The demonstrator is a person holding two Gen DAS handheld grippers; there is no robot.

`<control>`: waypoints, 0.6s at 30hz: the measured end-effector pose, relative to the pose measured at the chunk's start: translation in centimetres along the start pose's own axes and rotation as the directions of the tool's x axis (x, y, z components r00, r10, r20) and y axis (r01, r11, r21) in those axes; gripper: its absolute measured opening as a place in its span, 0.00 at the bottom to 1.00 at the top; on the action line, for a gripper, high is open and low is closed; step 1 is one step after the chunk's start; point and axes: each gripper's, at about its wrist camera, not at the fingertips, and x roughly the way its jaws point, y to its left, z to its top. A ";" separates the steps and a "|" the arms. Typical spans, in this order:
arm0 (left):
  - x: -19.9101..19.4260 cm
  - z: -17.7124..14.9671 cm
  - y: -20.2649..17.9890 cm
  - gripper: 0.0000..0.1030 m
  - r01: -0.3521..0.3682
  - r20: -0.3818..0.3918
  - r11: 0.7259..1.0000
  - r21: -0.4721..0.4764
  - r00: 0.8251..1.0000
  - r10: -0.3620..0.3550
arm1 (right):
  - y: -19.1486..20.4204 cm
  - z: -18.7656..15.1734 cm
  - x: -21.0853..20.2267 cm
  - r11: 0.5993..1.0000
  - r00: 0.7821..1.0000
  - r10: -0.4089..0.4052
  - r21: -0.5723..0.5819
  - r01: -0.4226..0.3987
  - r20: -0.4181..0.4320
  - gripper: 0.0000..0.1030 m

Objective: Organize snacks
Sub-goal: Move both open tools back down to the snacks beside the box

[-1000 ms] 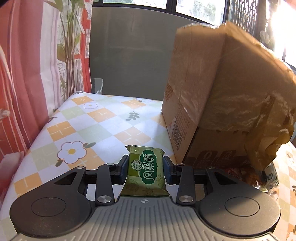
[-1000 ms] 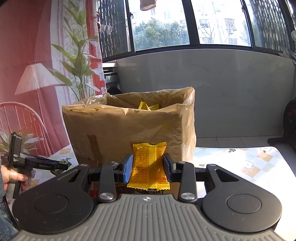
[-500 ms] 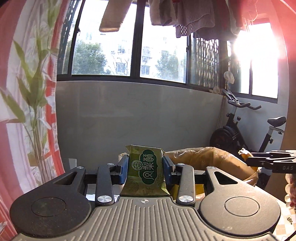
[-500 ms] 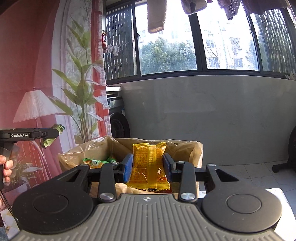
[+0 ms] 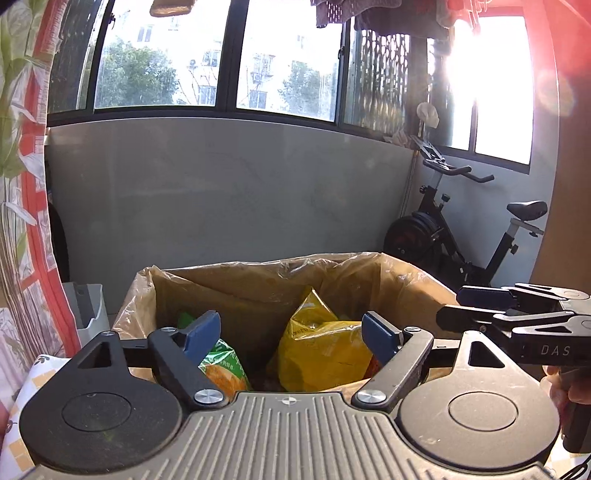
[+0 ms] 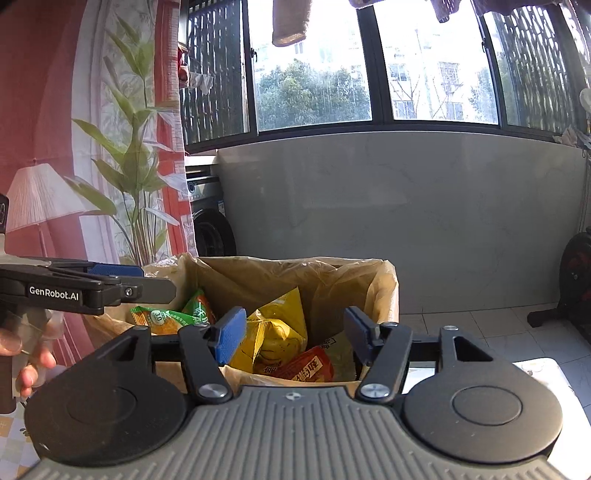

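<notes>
Enclosed balcony of a home: barred windows facing apartment blocks, hanging laundry, a washing machine, an exercise bike, a floral curtain, and a table under a patterned cloth.

Lined box: stands on the desk, before the low wall under the windows. Inside it, snack packets piled loose (one leaning upright against the rest). Left claw and right claw: both above the box's near rim, jaws opening, nothing between them. Exercise bike: on the floor behind the box, to its right.
</notes>
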 end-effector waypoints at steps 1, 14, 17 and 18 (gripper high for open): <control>-0.6 -0.1 0.0 0.83 -0.001 0.001 1.000 0.000 1.000 0.001 | -0.1 -0.2 -0.6 1.000 1.000 0.005 0.002 -0.005 0.011 0.61; -7.1 -5.5 0.6 0.83 -0.026 0.056 0.988 -0.152 0.998 0.035 | 0.6 -6.2 -6.1 1.000 0.998 -0.007 0.017 0.006 0.063 0.61; -7.0 -7.5 0.9 0.83 -0.063 0.016 0.984 -0.167 0.998 0.067 | 0.0 -8.1 -6.2 0.997 1.000 -0.008 0.078 0.007 0.011 0.61; -7.2 -8.1 1.2 0.83 -0.074 0.001 0.981 -0.180 0.997 0.076 | -0.1 -8.5 -6.0 0.995 1.000 -0.005 0.095 0.006 -0.006 0.61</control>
